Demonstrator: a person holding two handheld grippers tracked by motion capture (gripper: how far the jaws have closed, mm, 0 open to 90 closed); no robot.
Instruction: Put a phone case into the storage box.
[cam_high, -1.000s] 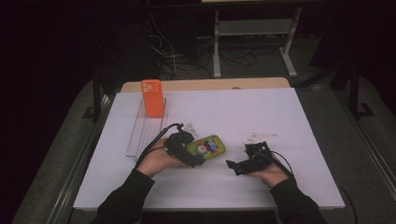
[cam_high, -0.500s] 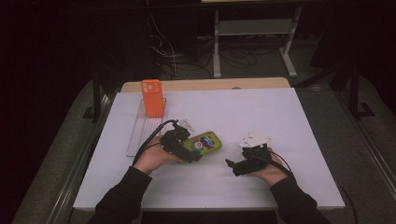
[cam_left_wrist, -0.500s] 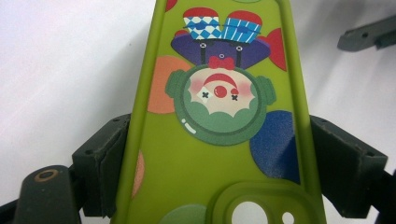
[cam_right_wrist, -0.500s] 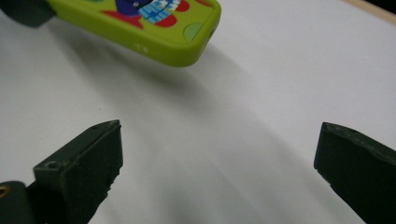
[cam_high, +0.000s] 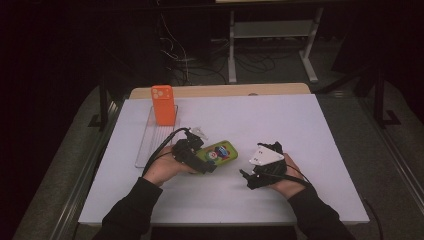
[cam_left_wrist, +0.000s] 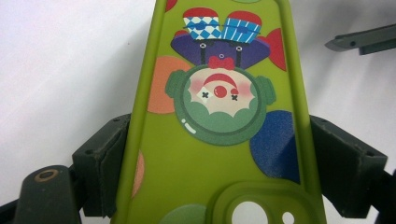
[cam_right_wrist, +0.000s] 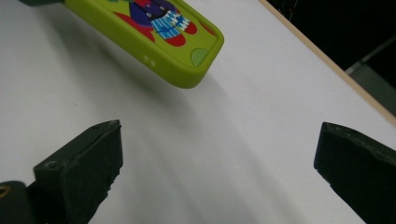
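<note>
White rectangular table (cam_high: 310, 130) with a pale wooden strip along the far edge, carrying all items. Clear, long plastic tray (cam_high: 149, 142) at the left of the table, lengthwise front to back. Orange, upright rectangular phone case (cam_high: 163, 104) standing at the tray's far end, camera cut-out at its top left corner.

Lime-green soft silicone phone case (cam_high: 219, 153) printed with a clown figure, near the table's middle and just right of the tray. Long axis running roughly left to right in the high view, slightly angled toward the far right. Camera cut-out end held at the left tool; opposite end pointing toward the right tool. Free end raised off the table, shadow visible beneath it in the right gripper view (cam_right_wrist: 159, 35). Printed side facing up. Print: round green-haired clown face with red nose, red bow, purple body, blue-and-white checked and striped feet, surrounded by orange, blue and red circles (cam_left_wrist: 219, 98). No readable writing or brand on the case.

Left tool (cam_high: 202, 162), black, two-jawed: clamped on the green case, one jaw against each long edge near the camera cut-out. Right tool (cam_high: 246, 176), black with grey three-cornered plate on top: jaws wide apart, holding nothing, near the case's free end and pointed toward it.
</note>
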